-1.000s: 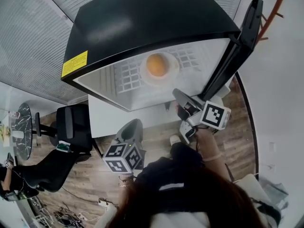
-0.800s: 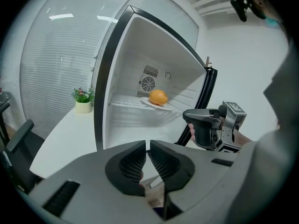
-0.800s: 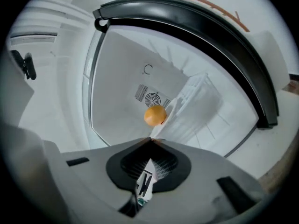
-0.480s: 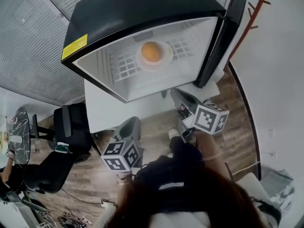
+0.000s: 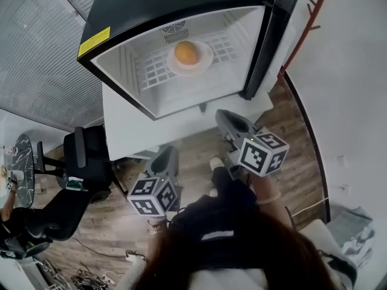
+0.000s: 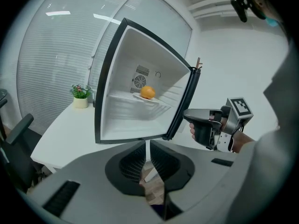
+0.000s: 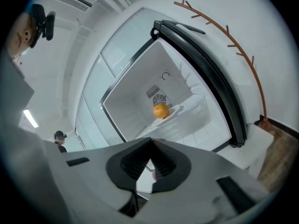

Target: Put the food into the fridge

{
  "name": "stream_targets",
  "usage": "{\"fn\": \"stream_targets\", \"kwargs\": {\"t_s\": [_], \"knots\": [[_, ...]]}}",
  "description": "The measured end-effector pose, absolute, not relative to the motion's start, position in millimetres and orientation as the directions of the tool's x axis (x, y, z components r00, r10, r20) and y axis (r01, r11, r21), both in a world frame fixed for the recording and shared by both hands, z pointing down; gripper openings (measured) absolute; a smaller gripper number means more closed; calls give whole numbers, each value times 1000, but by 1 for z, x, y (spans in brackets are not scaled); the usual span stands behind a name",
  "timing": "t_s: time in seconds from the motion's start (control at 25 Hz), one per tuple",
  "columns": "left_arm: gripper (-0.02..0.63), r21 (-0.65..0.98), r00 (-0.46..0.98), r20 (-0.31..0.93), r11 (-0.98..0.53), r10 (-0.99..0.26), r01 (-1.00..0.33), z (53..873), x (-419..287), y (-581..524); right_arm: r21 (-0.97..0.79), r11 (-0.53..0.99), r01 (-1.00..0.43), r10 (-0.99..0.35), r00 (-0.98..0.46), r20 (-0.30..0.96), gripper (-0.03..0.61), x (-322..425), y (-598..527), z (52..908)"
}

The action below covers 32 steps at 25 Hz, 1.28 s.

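Orange fruit sits on a white plate on the fridge shelf, door open. Left gripper and right gripper hang well clear, jaws closed on nothing. Fruit likely light, firm, rolls easily; better to take the stiff, breakable plate by its rim.
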<state>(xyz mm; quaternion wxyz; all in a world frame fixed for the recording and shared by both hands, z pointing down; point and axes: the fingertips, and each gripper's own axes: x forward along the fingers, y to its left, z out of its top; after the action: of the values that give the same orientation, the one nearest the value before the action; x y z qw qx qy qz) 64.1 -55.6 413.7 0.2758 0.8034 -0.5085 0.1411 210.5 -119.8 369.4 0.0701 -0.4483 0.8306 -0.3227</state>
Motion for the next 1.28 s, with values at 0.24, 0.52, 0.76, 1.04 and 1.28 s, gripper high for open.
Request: {"fn": "stream_targets", "kwargs": {"t_s": [0.24, 0.52, 0.76, 1.04, 1.28], "knots": [[29, 308, 455, 497, -339, -739, -889, 416, 69, -38, -461, 410, -787, -815, -543, 201, -8, 214, -98, 367], [29, 314, 471, 480, -356, -740, -880, 414, 72, -18, -358, 391, -848, -851, -481, 211, -8, 219, -74, 362], [28, 326, 471, 471, -349, -745, -878, 415, 67, 5, -296, 384, -875, -858, -457, 237, -8, 218, -52, 361], [28, 347, 463, 469, -325, -753, -880, 421, 59, 30, -319, 384, -866, -857, -463, 226, -8, 216, -31, 361], [28, 359, 461, 462, -316, -758, -878, 425, 55, 47, -302, 383, -873, -862, -455, 223, -8, 213, -15, 359]]}}
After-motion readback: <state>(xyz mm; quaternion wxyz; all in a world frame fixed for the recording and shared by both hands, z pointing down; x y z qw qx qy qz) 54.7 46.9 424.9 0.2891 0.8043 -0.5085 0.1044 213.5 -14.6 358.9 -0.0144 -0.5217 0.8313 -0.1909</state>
